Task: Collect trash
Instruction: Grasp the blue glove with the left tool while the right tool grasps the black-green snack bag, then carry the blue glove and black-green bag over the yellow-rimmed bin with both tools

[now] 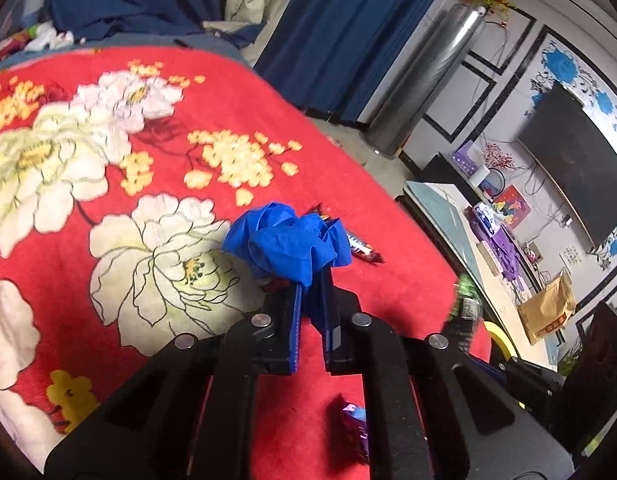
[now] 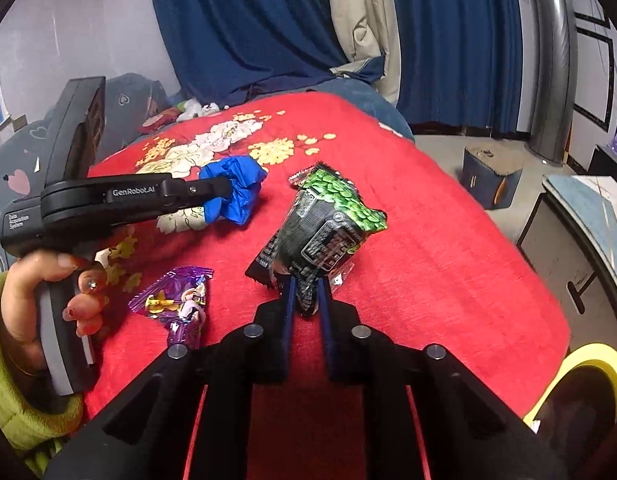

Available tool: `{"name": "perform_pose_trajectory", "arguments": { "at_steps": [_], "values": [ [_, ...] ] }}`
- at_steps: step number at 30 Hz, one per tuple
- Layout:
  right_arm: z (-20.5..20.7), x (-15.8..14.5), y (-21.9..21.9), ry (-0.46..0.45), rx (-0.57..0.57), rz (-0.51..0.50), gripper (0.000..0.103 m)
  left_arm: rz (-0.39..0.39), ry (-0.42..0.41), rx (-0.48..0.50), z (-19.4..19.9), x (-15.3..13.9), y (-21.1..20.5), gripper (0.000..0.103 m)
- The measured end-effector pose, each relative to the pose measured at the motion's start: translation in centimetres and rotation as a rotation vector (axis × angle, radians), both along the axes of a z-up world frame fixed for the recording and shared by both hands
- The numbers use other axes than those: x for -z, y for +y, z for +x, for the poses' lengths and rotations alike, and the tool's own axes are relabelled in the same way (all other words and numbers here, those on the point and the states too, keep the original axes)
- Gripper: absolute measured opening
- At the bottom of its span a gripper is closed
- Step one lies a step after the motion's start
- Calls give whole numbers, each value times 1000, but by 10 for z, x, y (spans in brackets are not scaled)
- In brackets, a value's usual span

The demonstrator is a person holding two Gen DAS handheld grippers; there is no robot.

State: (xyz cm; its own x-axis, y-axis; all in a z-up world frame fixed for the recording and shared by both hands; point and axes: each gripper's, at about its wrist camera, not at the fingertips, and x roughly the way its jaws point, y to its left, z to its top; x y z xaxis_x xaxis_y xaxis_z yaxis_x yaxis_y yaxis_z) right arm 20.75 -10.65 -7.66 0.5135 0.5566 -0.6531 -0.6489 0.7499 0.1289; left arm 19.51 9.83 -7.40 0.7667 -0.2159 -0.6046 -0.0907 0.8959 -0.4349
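Two pieces of trash are in grip at once, one per hand. Left tongs [image 1: 313, 280] are closed on a crumpled blue wad [image 1: 286, 242], pinched at its lower edge so the bulk stands clear above the red floral blanket [image 1: 228, 112] of the bed. Right tongs [image 2: 306, 294] are clamped on the bottom seam of a green-and-black snack bag [image 2: 328, 224], which stands nearly upright from the fingertips; an edge grip probably suits thin, slippery film better than a grab at the puffed middle. A purple wrapper [image 2: 176, 300] lies flat on the blanket just left of the right tongs, ungripped, so in my judgement collection is part done. A yellow-rimmed bin [image 2: 588, 384] sits at the bed's near corner, the likely drop point. Right wrist view shows what the left cannot: the person's left hand [image 2: 48, 292] in a green sleeve around the tool handle, the left tongs side-on with the wad in them, and the snack bag's full face. Left wrist view alone shows a dark red bar wrapper [image 1: 362, 246] lying behind the blue wad, plus a television [image 1: 576, 168] on the far wall.
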Motion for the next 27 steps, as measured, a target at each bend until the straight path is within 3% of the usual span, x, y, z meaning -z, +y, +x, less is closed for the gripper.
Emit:
{"name": "perform_pose_trajectory", "arguments": {
  "at_steps": [1, 14, 27],
  "values": [
    [-1, -3, -2, -7, -1, 2, 5, 6, -10, 5, -1, -3, -2, 4],
    [-13, -35, -30, -70, 26, 49, 5, 34, -108, 89, -18, -43, -36, 4],
    [-23, -53, -72, -107, 105, 58, 5, 66, -155, 203, -28, -61, -79, 4]
  ]
}}
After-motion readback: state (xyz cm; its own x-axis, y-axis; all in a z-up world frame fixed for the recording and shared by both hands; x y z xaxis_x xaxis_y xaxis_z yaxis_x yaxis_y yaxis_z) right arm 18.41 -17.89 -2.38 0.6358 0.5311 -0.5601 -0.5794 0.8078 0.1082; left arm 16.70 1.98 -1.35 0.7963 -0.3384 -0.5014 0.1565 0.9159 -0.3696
